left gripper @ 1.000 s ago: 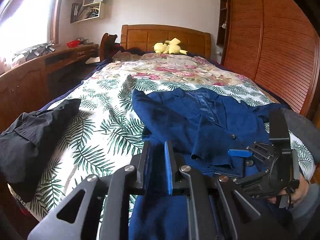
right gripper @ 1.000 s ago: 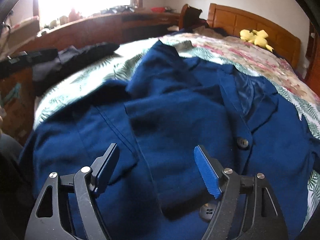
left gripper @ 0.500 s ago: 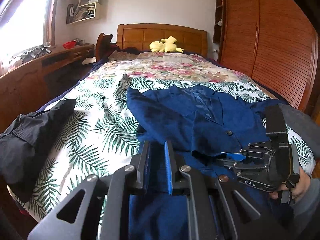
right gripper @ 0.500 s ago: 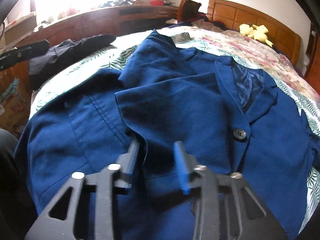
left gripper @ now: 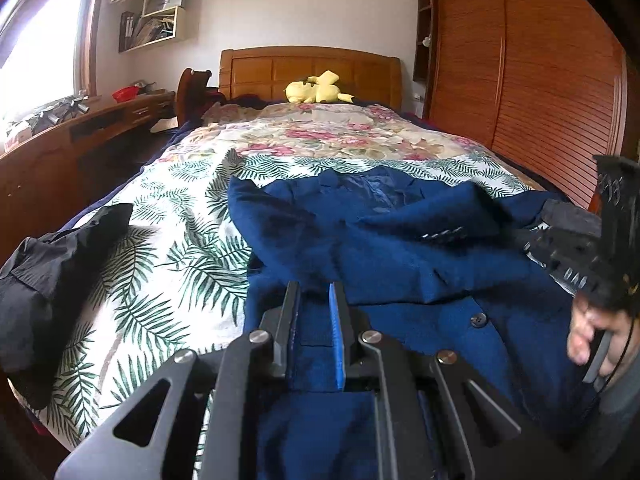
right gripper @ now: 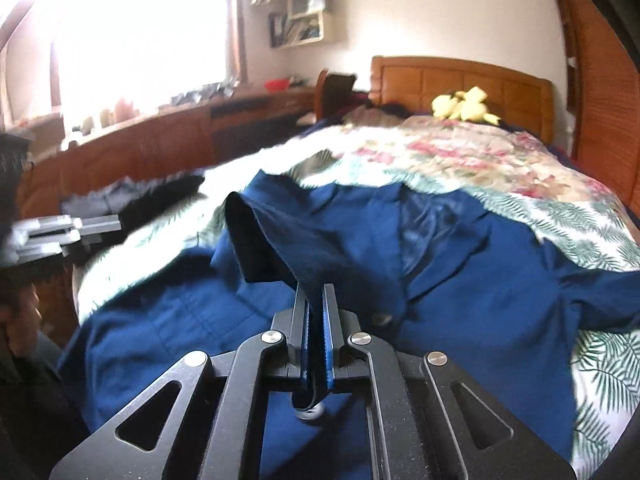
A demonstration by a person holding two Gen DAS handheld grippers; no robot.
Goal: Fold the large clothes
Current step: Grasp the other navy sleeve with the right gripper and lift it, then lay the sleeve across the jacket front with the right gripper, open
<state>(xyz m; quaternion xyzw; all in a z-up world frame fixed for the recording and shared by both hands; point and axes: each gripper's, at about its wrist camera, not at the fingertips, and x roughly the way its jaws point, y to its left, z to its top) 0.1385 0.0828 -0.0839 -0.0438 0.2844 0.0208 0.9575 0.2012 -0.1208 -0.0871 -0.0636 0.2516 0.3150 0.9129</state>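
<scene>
Over leaf-print bedspread (left gripper: 160, 280): right gripper (right gripper: 315, 312), just closed, pinching navy woven blazer (right gripper: 460, 280) sleeve fold; left gripper (left gripper: 314, 312) nearly shut, clamping hem; lifting evenly, keeping cloth taut.

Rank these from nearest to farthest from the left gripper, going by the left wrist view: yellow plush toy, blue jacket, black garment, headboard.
1. blue jacket, between the left gripper's fingers.
2. black garment, left, at the bed's edge.
3. yellow plush toy, far end of the bed.
4. headboard, just behind the toy.
</scene>
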